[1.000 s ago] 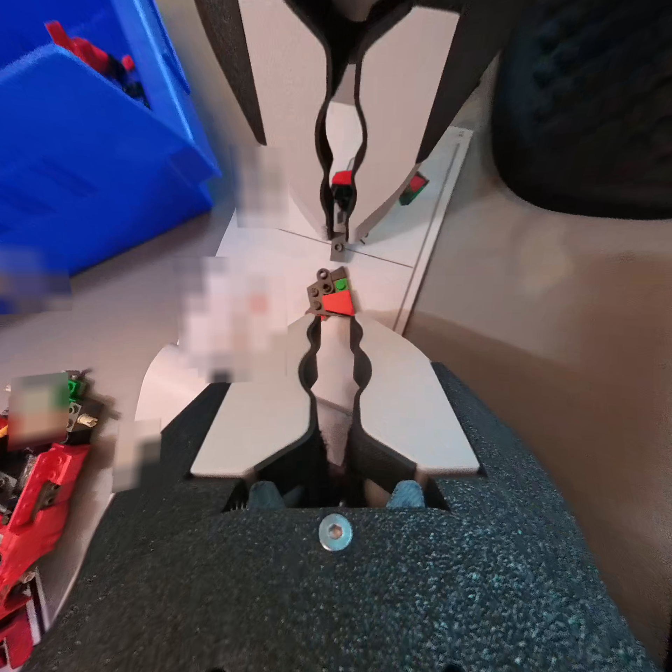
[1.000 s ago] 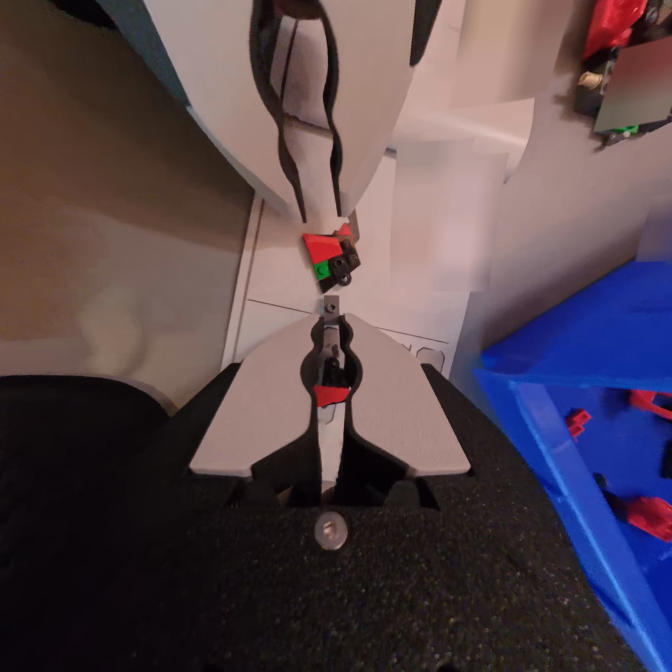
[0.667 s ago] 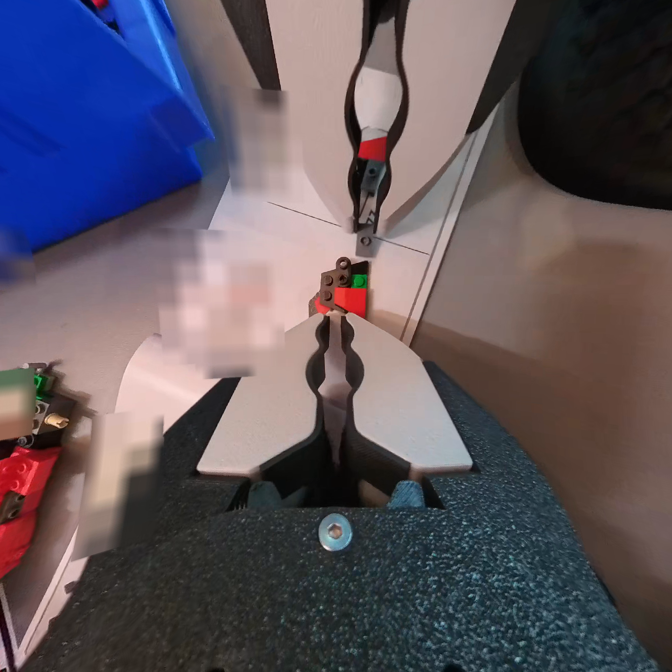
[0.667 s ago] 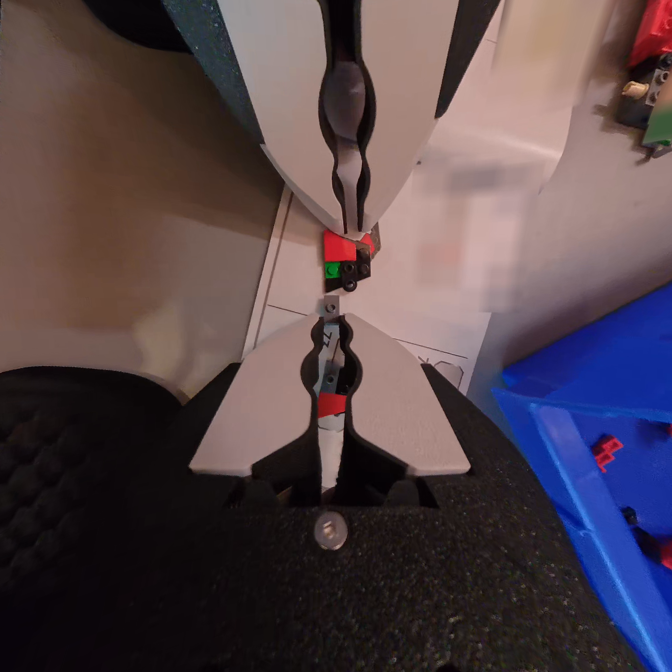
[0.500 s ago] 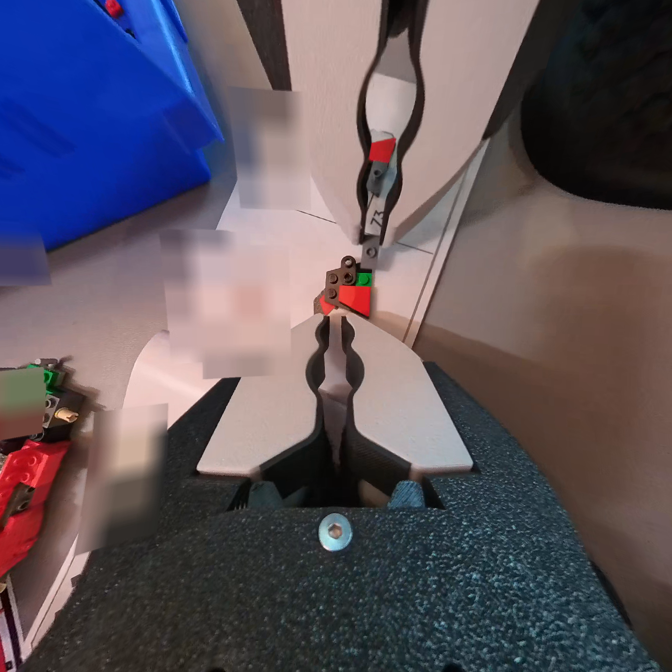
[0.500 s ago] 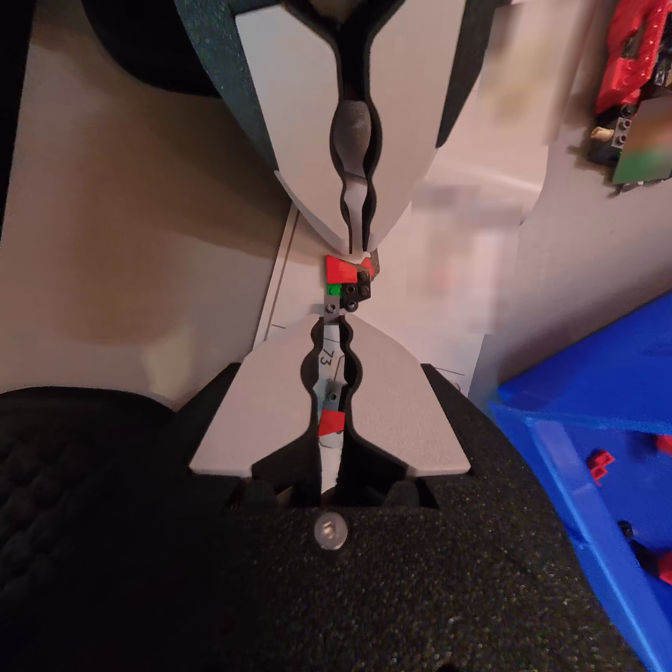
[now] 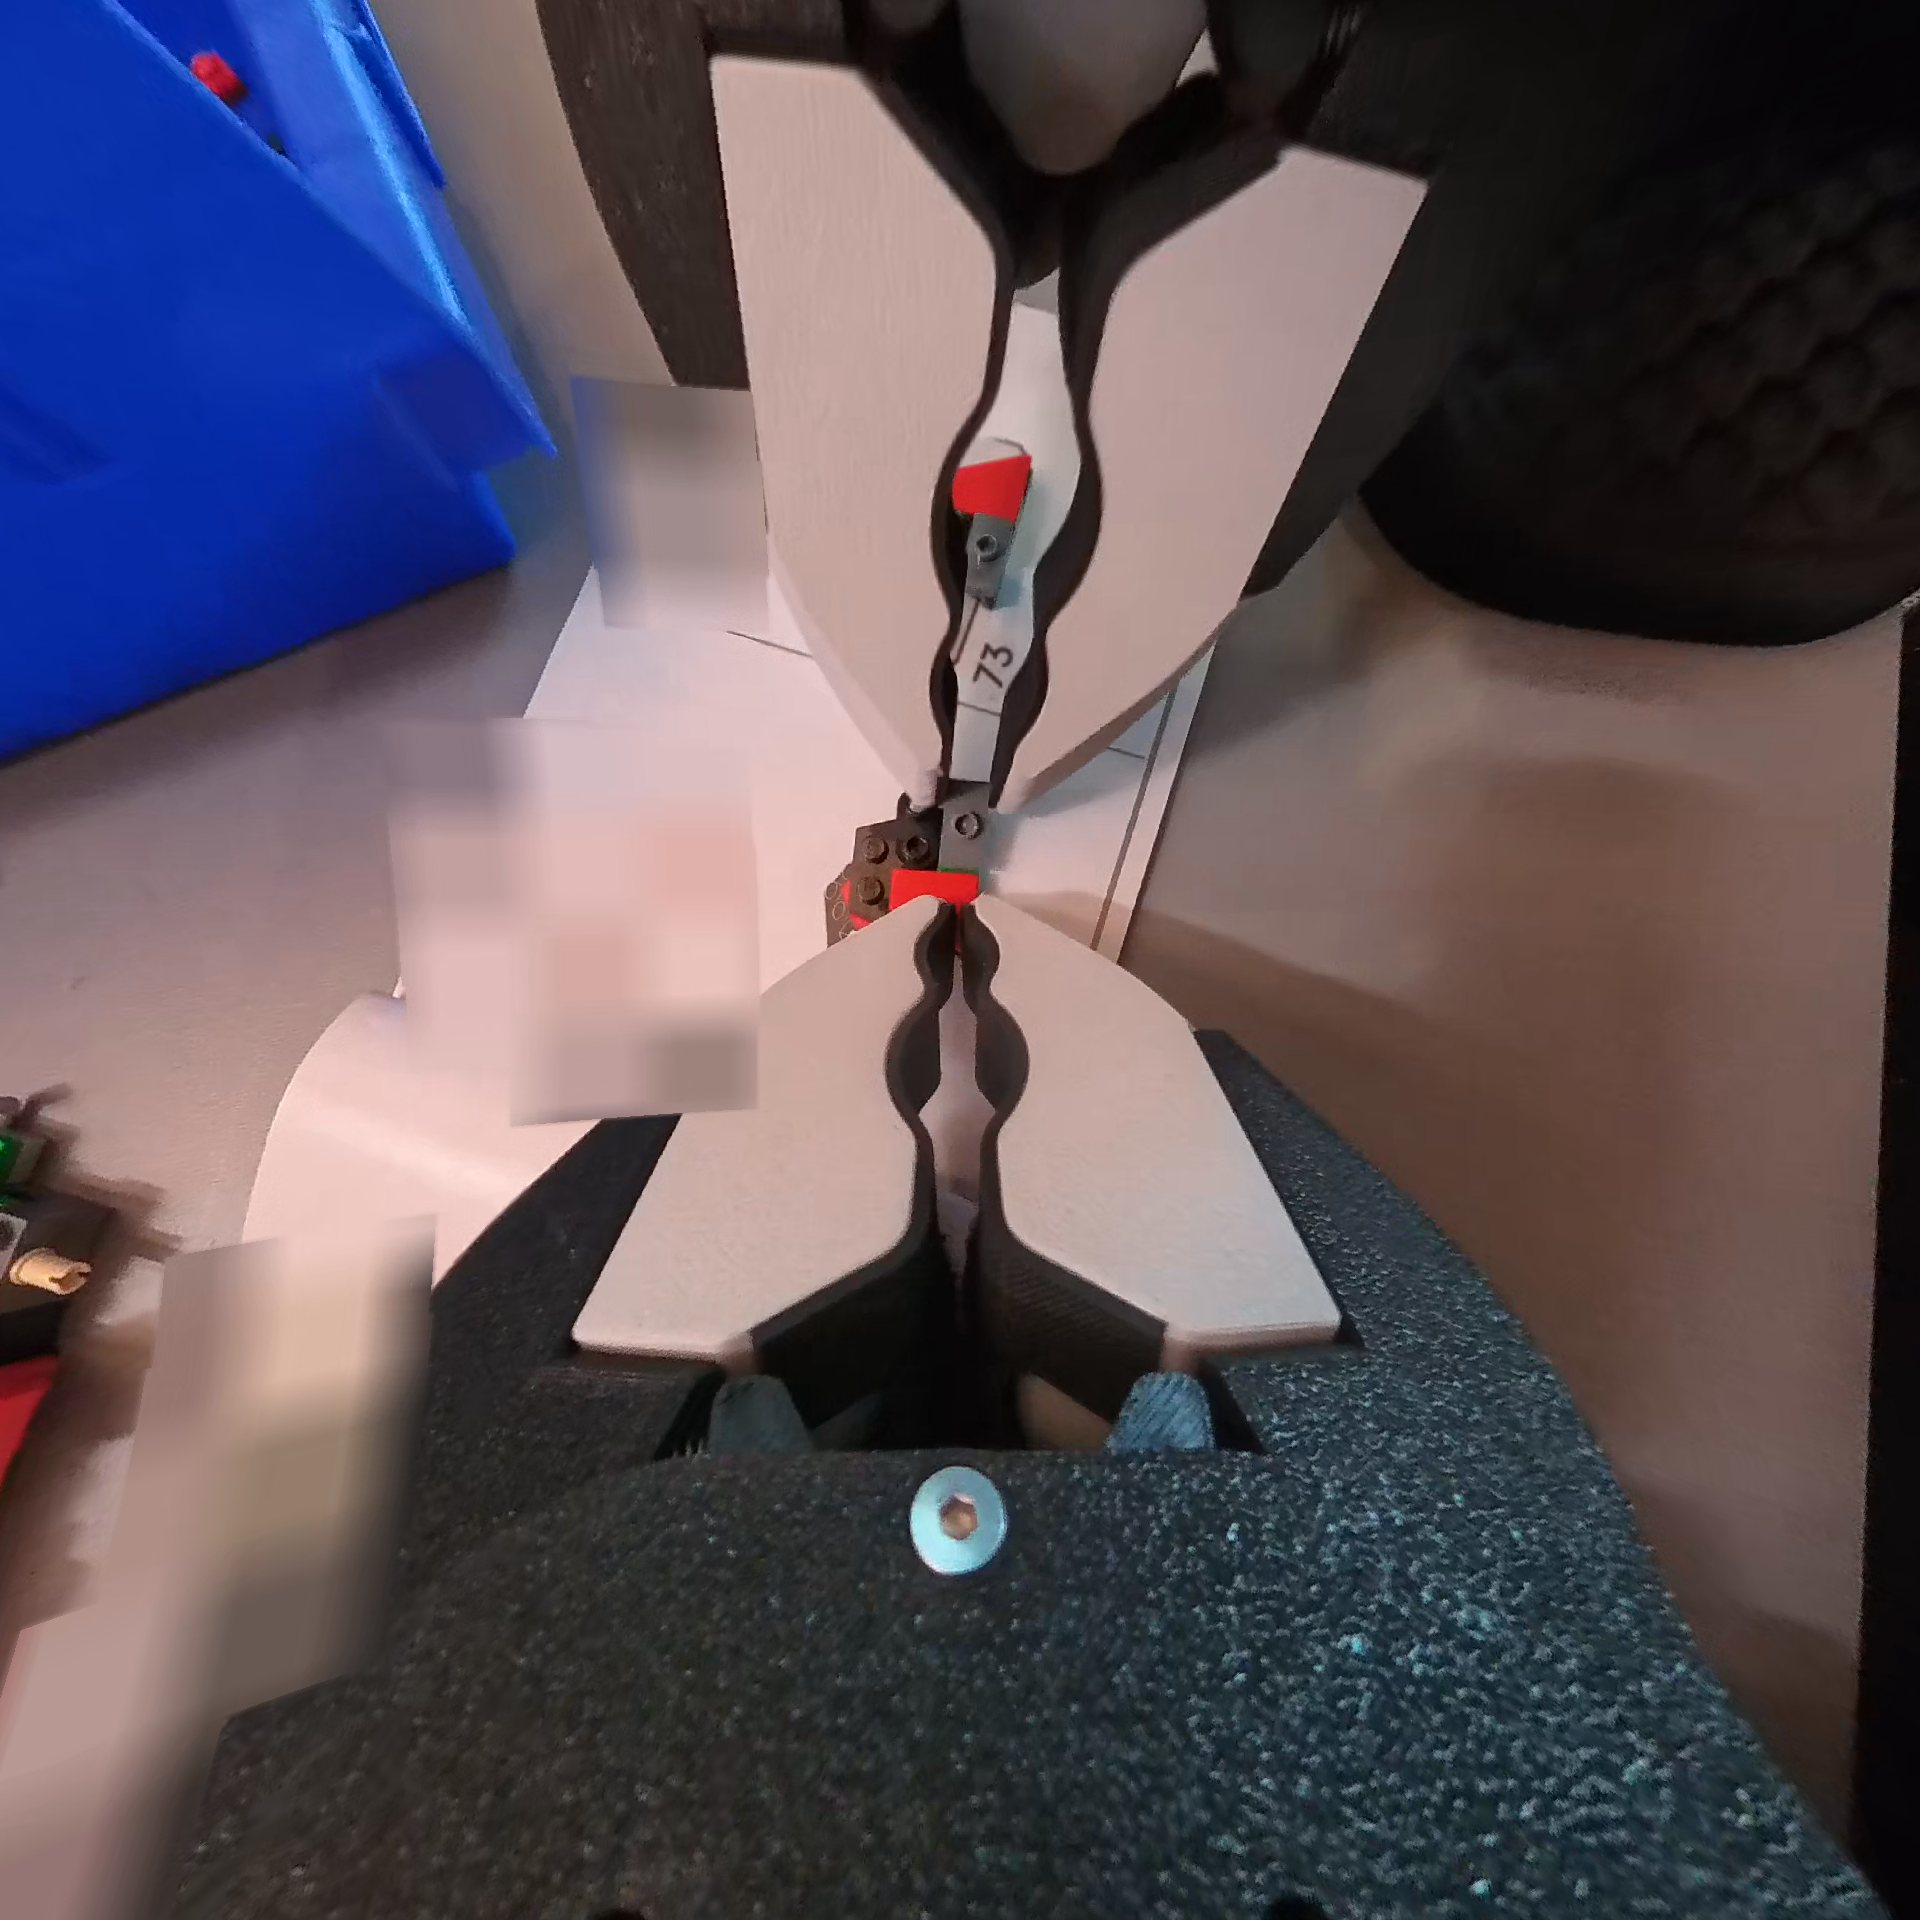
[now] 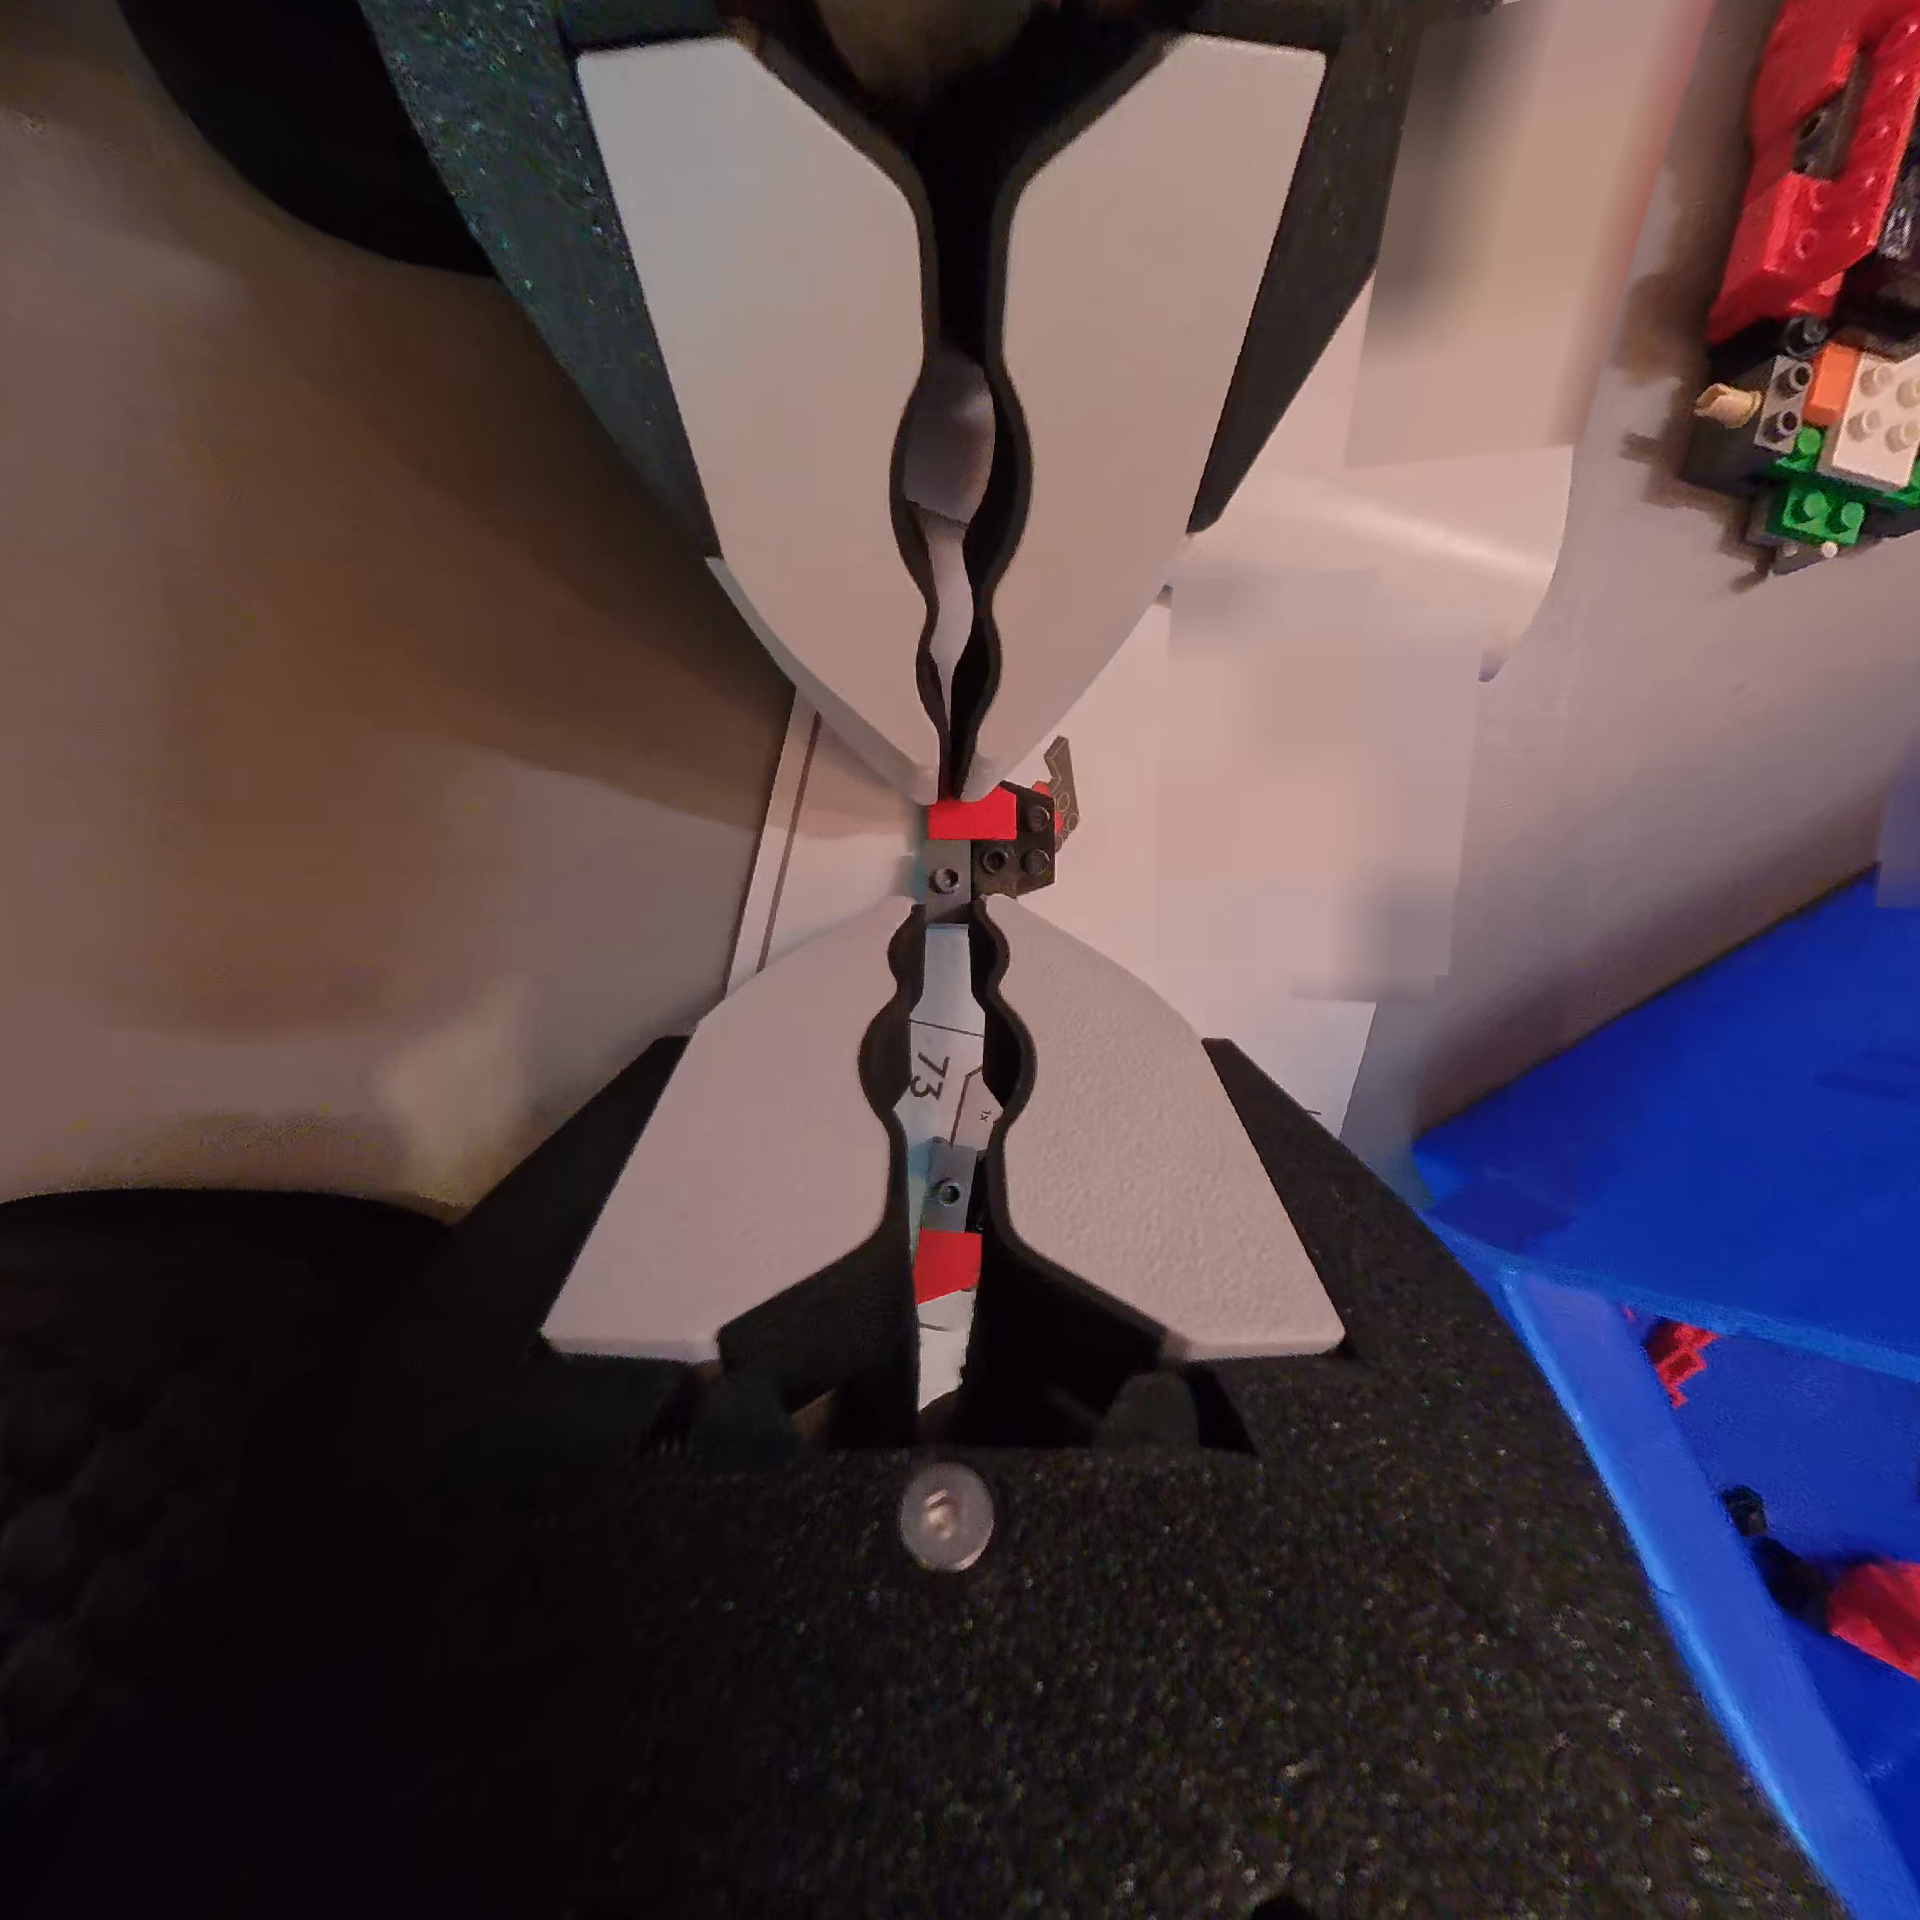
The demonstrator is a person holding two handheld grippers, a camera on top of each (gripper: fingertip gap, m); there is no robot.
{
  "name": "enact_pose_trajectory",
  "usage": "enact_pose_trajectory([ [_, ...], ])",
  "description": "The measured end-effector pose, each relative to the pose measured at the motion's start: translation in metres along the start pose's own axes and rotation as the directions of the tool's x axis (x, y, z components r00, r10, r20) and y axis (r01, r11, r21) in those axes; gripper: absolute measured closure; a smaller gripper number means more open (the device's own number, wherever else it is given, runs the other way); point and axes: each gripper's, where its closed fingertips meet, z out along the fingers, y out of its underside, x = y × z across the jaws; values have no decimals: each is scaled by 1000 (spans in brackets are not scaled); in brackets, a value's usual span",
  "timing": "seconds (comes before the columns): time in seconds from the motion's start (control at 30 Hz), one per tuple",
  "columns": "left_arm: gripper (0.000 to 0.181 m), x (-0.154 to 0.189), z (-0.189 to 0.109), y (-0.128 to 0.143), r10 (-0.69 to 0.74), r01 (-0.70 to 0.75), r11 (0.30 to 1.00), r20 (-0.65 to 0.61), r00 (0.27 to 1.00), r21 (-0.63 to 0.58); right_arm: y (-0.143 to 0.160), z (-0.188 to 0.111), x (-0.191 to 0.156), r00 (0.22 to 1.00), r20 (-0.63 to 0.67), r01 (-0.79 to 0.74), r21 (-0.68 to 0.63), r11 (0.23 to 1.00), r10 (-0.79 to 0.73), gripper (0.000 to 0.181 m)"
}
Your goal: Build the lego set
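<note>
Left wrist view: grey plate (image 7: 966, 828) meeting sub-assembly (image 7: 902, 871)
Both clamped: left gripper (image 7: 952, 910) on sub-assembly, right gripper (image 8: 945, 914) on plate, tip-to-tip, coaxial.

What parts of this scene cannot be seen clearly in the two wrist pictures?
- Joint between the grey plate and the small lego assembly: too small in both views to tell whether it is fully seated.
- Green stud under the grey plate: covered in the right wrist view.
- Instruction booklet: mosaic patches and both grippers cover most of the page.
- Red lego model: cut by the right wrist view's edge.
- Blue bin: contents mostly out of frame.
</note>
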Motion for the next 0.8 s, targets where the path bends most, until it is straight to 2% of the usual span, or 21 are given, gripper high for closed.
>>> enact_pose_trajectory([
  [0.3,181,2,0,-12,45,-45,997,3,999,64,0,0,0,1000,1,-3,-18,1000,3,173],
  [0.4,181,2,5,-11,56,-56,997,5,998,47,1,0,1,1000,2,-7,-26,1000,7,173],
  [0.8,181,2,6,-8,-46,46,999,-42,998,19,1,1,0,999,24,-26,-41,999,27,173],
])
